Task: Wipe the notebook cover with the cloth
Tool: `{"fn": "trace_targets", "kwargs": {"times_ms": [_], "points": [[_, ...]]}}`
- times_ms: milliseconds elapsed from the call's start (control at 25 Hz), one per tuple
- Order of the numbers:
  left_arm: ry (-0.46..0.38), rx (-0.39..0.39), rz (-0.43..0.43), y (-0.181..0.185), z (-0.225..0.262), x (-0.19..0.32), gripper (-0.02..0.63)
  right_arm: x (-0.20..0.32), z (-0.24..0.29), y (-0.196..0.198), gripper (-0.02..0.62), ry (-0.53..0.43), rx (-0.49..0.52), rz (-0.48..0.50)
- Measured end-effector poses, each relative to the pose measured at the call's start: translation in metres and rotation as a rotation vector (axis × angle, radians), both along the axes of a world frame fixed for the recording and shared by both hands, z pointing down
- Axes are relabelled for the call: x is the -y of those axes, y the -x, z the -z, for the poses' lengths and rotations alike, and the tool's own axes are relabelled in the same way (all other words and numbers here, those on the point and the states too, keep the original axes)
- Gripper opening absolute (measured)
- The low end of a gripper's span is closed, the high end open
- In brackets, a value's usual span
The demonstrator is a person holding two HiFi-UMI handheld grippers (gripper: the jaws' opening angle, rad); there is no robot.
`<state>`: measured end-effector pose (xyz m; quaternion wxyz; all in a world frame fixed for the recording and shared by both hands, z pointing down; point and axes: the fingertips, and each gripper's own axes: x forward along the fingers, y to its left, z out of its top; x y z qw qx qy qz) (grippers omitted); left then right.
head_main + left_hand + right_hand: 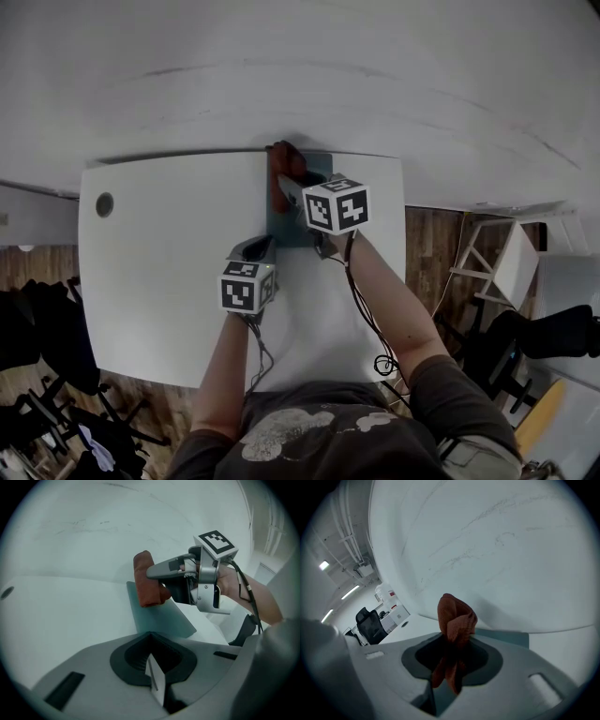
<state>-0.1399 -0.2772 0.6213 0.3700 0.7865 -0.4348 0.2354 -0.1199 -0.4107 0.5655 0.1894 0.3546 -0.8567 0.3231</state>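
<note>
Right gripper (451,667) jaws clamped on cloth (455,616) | notebook (161,618) lay just beneath them, long axis running back toward left gripper (157,679) | left jaws closed, empty, near its end.

bunched rust-red cloth (147,578) sits on the far left corner of the closed slate-teal notebook (159,618), flat at the white table's (159,272) far edge

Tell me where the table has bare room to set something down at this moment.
The widest bare patch is the left half of the table, between the grommet hole and the notebook, down to the near edge. Crowded: the far middle, where the right gripper holds the cloth at the notebook, the left gripper just nearer, both forearms crossing behind.
</note>
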Motion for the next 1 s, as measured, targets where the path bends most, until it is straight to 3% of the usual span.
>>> {"fn": "trace_targets", "kwargs": {"times_ms": [440,1000], "points": [[0.005,-0.015,0.018,0.001,-0.001,0.001,0.005,0.029,-0.014,0.021,0.107,-0.007,-0.008,0.019],[0.005,-0.012,0.035,0.001,-0.001,0.001,0.005,0.034,-0.026,0.006,0.107,0.000,-0.036,-0.006]]}}
